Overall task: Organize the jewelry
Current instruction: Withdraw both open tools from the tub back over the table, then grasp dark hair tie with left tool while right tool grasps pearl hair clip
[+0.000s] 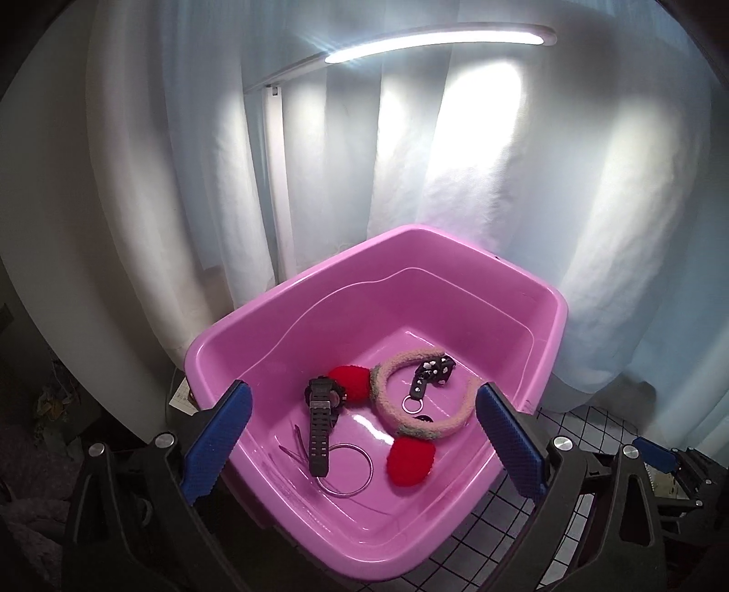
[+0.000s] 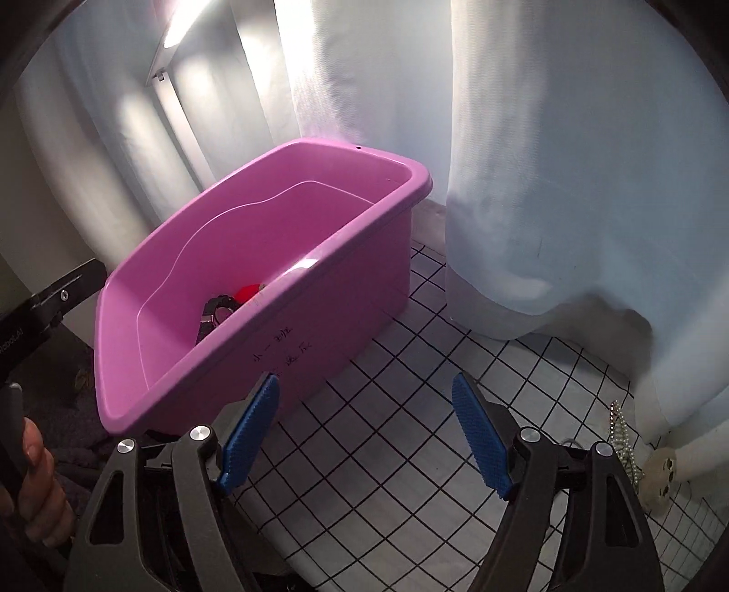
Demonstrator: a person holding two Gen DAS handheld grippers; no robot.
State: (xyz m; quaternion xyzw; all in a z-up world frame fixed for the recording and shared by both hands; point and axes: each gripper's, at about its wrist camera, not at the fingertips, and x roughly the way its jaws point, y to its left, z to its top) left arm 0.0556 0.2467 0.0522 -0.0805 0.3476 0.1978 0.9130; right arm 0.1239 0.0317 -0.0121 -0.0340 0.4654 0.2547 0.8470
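A pink plastic tub (image 1: 319, 291) holds a black watch (image 1: 321, 412), a fluffy headband with red pom-poms (image 1: 412, 416), a thin metal bangle (image 1: 348, 469), a black dotted strap with a ring (image 1: 430, 371) and a thin hair pin (image 1: 296, 455). My left gripper (image 1: 362, 412) hovers over the tub's near rim, open, nothing between its blue pads. My right gripper (image 2: 367, 419) is open over the checked cloth to the right of the tub (image 2: 319, 309), empty. A bead chain (image 2: 622, 437) lies on the cloth at the far right.
White curtains (image 2: 569, 159) hang behind and drape onto the checked tablecloth (image 2: 410, 364). A lamp bar (image 1: 437, 41) glows overhead. A small pale plush item (image 2: 663, 478) lies by the beads. A person's hand (image 2: 36, 482) grips the other tool at the left.
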